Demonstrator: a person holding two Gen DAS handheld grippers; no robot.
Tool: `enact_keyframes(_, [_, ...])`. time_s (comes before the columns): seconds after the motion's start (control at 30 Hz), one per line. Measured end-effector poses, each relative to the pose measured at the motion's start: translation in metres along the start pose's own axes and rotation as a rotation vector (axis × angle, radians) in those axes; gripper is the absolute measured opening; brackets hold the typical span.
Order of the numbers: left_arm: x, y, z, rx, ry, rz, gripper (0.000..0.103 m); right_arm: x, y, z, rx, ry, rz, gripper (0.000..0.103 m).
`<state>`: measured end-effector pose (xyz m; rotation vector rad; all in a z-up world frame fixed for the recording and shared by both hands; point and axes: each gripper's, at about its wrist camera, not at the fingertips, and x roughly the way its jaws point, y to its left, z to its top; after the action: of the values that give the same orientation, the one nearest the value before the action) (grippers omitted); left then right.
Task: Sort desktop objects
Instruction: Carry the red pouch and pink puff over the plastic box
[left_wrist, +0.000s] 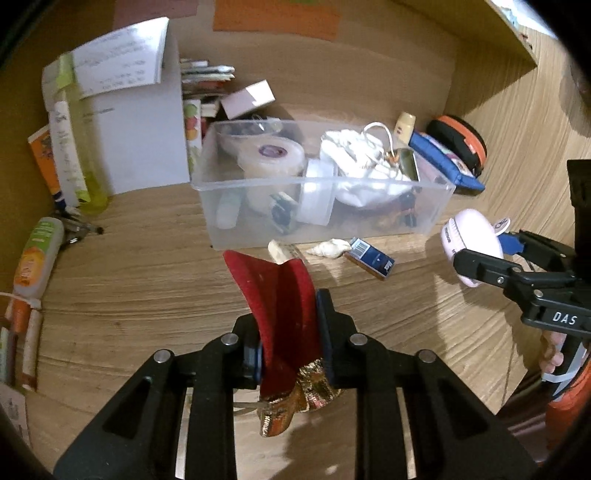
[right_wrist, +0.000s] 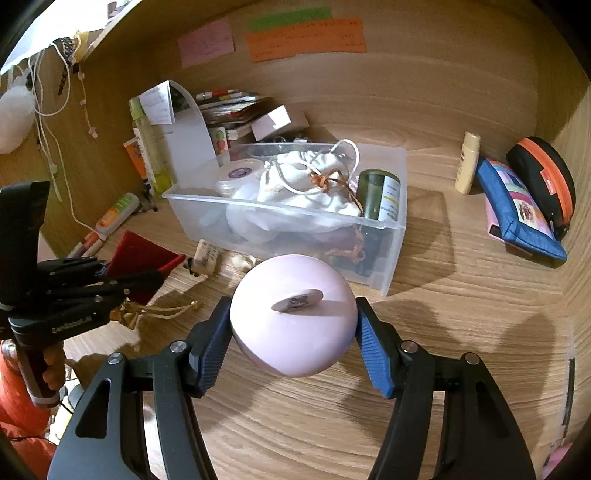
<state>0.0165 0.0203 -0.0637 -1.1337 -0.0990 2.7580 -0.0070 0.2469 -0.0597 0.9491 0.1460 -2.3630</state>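
Left gripper clamped on red pouch (gold trim), right gripper gripping pink round case

A wooden desk carries a clear plastic bin, seashell and blue pouch

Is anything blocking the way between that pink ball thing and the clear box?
Nothing visible does. The right gripper holds the pink ball just in front of the clear box, whose top is open, though a white cloth bag already fills much of it.
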Motion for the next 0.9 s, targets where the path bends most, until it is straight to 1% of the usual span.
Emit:
enact_keyframes(0.3, [-0.026, 0.006, 0.009, -0.013, -0.069, 0.005, 0.023, -0.011, 0.010, 0.007, -0.011, -0.037, -0.003, 0.060])
enact_keyframes(0.5, [-0.038, 0.003, 0.021, 0.017, -0.110, 0.029, 0.023, -0.019, 0.010, 0.017, -0.011, -0.071, -0.006, 0.060])
enact_keyframes(0.9, [-0.038, 0.003, 0.056, 0.036, -0.165, 0.058, 0.023, -0.029, 0.005, 0.047, -0.022, -0.137, -0.010, 0.060])
